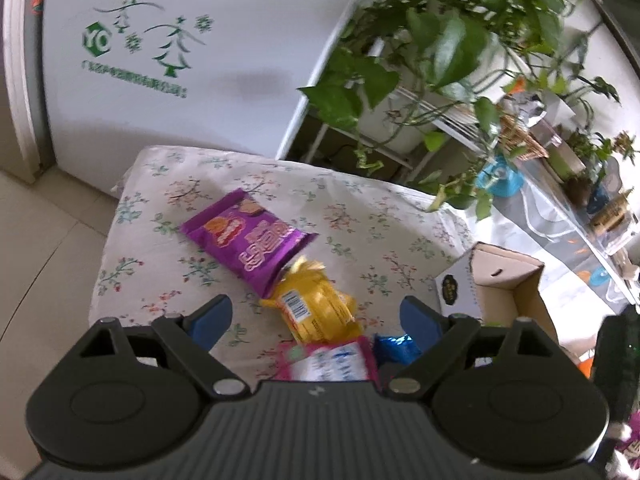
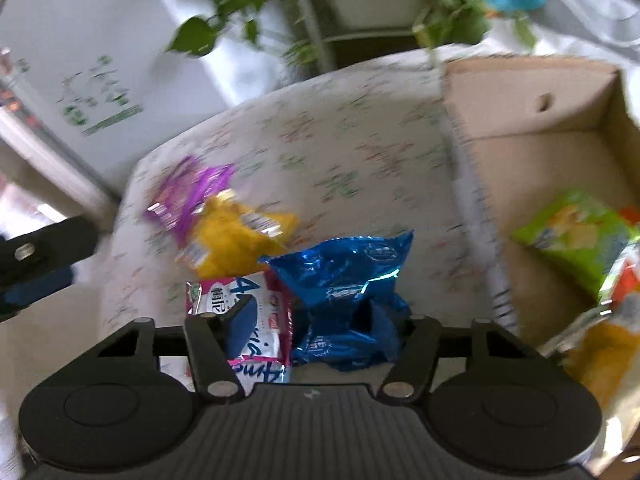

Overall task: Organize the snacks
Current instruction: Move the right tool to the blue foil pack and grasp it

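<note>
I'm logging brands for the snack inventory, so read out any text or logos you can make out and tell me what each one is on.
"YO": green logo on the white fridge; the line beneath is too blurred.
"4": pink-and-white packet; its other print is unclear.
Purple bag: stylised characters, not legible.
Yellow packet: barcode only.
Blue bag: print too blurred.

- Your right gripper fills the bottom of this blurred view, its jaws around a crinkled blue snack bag.
- Its left blue pad lies over a pink-and-white packet, just beside the blue bag at nine o'clock.
- A yellow packet and a purple packet overlap at eleven o'clock on the floral cloth.
- An open cardboard box at two o'clock holds a green bag.
</note>
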Tool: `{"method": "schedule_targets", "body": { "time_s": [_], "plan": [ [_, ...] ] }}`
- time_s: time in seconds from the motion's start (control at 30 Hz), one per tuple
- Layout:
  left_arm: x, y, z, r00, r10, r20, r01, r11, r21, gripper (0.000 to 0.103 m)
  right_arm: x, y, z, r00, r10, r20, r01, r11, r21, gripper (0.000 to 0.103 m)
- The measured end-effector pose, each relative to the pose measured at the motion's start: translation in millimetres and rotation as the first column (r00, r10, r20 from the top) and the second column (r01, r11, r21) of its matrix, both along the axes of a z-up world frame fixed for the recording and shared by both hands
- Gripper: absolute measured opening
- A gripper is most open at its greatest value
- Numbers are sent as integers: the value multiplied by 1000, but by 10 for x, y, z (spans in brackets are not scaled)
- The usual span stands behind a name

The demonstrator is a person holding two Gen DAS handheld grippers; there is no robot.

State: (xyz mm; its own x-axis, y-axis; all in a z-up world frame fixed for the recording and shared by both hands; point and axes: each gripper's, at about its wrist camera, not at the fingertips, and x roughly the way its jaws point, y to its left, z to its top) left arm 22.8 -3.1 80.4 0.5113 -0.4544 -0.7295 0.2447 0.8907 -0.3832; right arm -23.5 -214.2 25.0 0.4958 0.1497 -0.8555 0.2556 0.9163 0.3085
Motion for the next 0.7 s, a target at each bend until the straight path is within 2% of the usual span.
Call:
{"method": "schedule_targets", "body": {
  "time_s": [0.1, 0.23, 0.33, 0.4, 0.57, 0.7],
  "plan": [
    [31, 65, -29, 1000, 24, -14, -24, 1000, 4, 91, 16, 58, 42, 998, 54, 19, -55, 997, 54, 68],
    [47, 86, -111, 999, 26, -42, -25, 999, 38, 91, 52, 52, 21, 1000, -6, 1, 6, 999, -51, 70],
    [69, 109, -222, 995, 23, -94, -18, 999, 50, 91, 67, 42, -53, 999, -27, -25, 26, 999, -18, 80],
    [76, 128, -318, 990, 29, -135, -23, 998, 50, 91, 93, 78, -98, 999, -31, -36, 31, 999, -9, 80],
    [48, 122, -503, 979, 19, -205, -9, 999, 51, 91, 136, 155, -199, 996, -37, -78, 32, 998, -55, 79],
    [11, 49, -572, 977, -19, -210, 33, 997, 64, 91, 155, 154, -272, 993, -59, -106, 52, 996, -69, 61]
  ]
}}
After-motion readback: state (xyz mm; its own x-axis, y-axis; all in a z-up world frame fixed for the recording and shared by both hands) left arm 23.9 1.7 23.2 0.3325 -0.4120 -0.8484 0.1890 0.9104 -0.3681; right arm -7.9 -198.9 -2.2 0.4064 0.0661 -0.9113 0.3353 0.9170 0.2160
